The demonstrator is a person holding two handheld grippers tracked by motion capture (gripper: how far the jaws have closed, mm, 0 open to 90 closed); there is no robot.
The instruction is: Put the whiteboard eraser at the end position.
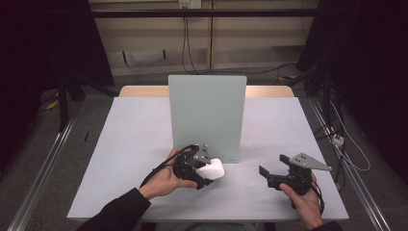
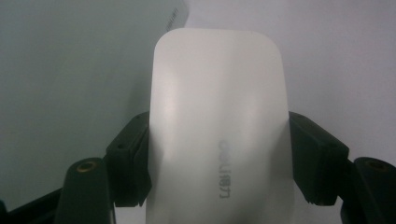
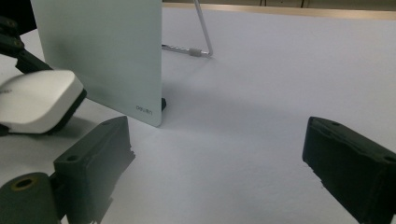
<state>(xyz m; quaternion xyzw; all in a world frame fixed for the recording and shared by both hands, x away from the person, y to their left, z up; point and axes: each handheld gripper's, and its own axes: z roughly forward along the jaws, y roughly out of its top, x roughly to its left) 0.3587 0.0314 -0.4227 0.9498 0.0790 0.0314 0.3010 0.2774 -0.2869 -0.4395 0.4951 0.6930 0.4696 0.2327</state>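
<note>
A white rounded eraser block (image 1: 213, 170) with a dark underside and grey lettering sits between the jaws of my left gripper (image 1: 204, 169). In the left gripper view both black pads (image 2: 133, 154) press on the eraser's (image 2: 219, 126) long sides. It hangs low over the table, just in front of the pale upright board (image 1: 207, 115), near the board's lower right part. My right gripper (image 1: 273, 164) is held at the right front of the table, its jaws wide apart with nothing between them (image 3: 219, 158). From the right gripper view the eraser (image 3: 37, 100) is at the left, beside the board (image 3: 102, 51).
The board stands mid-table on a thin wire stand (image 3: 203, 37) behind it. The white tabletop (image 1: 134, 144) ends in a wooden strip (image 1: 144, 91) at the far side. Cables (image 1: 337, 139) and metal rails lie on the floor around the table.
</note>
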